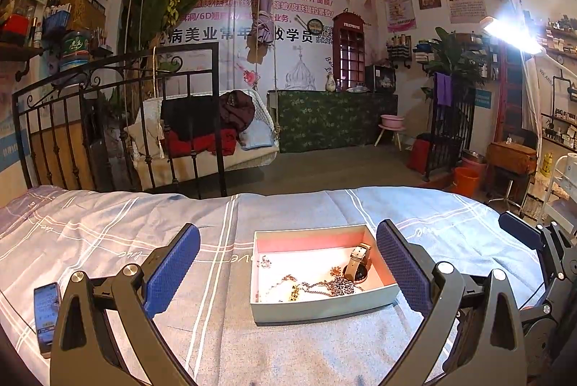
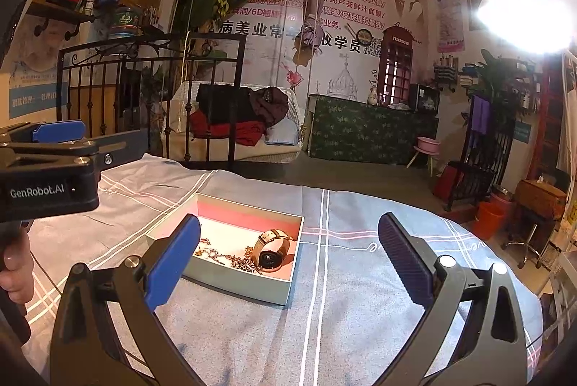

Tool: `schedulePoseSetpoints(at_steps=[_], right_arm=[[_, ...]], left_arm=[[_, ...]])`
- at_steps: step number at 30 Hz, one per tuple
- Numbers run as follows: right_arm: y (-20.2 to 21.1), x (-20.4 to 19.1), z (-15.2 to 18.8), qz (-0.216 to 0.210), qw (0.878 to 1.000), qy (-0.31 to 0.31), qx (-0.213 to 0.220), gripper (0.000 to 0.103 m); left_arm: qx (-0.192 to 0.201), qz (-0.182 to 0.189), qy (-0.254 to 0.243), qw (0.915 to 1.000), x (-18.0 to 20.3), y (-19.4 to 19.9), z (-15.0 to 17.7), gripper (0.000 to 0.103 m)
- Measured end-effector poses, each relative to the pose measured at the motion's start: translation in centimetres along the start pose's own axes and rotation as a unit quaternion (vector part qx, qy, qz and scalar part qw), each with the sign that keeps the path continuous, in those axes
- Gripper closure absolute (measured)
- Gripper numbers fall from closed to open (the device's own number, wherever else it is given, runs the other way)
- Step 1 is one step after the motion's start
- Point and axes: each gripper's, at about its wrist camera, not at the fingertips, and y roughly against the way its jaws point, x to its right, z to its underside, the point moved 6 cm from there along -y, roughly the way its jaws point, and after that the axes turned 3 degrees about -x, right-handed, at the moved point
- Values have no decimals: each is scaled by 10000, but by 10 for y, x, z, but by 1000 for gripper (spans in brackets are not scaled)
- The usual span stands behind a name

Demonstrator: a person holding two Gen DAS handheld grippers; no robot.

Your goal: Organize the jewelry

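Note:
An open shallow box (image 1: 324,310) with a pink inner wall sits on the blue plaid bedsheet (image 1: 108,241). Inside lie a tan-strapped watch (image 1: 357,263), tangled chain necklaces (image 1: 324,286) and a small pendant (image 1: 265,262). My left gripper (image 1: 288,270) is open and empty, held just in front of the box. In the right wrist view the box (image 2: 234,281) lies ahead left with the watch (image 2: 271,252) and chains (image 2: 230,258). My right gripper (image 2: 288,259) is open and empty, to the right of the box.
A smartphone (image 1: 47,314) lies on the sheet at the left. A black iron bed frame (image 1: 119,119) stands behind the bed. The left gripper body (image 2: 47,169) shows at the right view's left edge. A bright lamp (image 2: 523,21) glares at the right.

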Motion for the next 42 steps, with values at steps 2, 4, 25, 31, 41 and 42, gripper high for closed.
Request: schedulePoseSetpoints(at_steps=[2,4,25,31,41,42], right_arm=[[0,0,1,-12,10000,0,-5,6],[0,0,0,-8,10000,-2,-8,6],[2,-1,2,-34,10000,56,-20,6],[7,-6,3,-74,9999,123,-17,6],[5,-4,5,-103,9998,143,-88,6],[5,-4,5,-106,9998,148,-88,6]], left_arm=[[6,-18,-1,10000,0,0,0,6],[0,-14,0,10000,0,0,1,6],[-3,27,145,9999,5,3,8,6],[-101,67,-6,9999,8,1,11,6],[-183,104,-10,9998,9,-1,12,6],[-200,138,-10,9997,9,-1,12,6]])
